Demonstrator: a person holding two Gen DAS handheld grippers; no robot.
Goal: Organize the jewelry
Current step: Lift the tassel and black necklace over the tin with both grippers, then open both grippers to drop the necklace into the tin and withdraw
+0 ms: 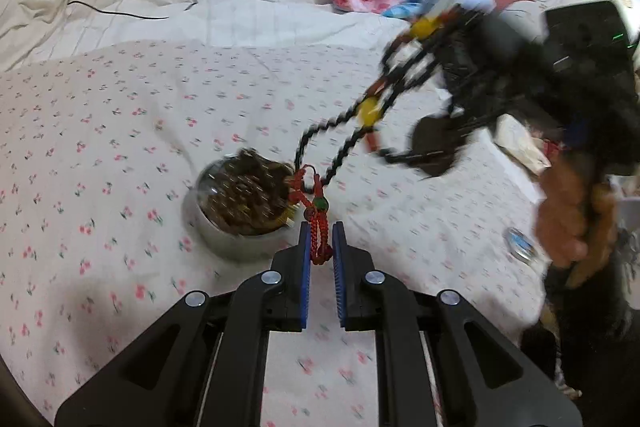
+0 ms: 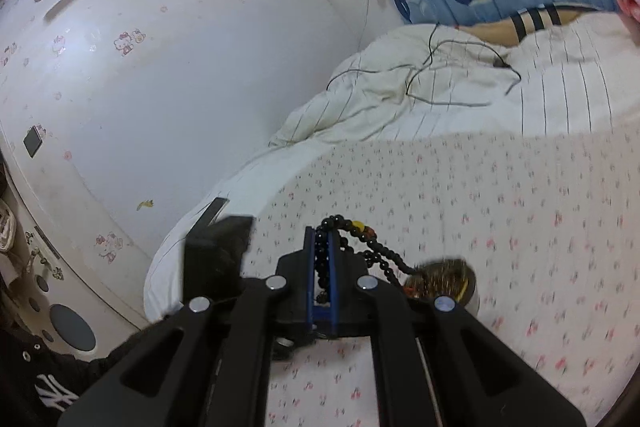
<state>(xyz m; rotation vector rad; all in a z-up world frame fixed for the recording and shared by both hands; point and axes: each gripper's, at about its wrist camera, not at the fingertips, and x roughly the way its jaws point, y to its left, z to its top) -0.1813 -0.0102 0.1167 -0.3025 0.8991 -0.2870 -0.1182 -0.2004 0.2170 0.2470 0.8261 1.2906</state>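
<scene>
Cherry-print bed sheet (image 1: 120,131) carries a metal bowl (image 1: 240,203); left tool (image 1: 320,243) pinches the red tassel (image 1: 318,227), right tool (image 2: 321,247) clamps the black bead necklace (image 2: 322,255).

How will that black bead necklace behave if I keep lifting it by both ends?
Probably floppy: the black bead necklace sags in loose strands between the right tool and left tool. It will likely swing. Its red cord end could snag the metal bowl beside it.
</scene>
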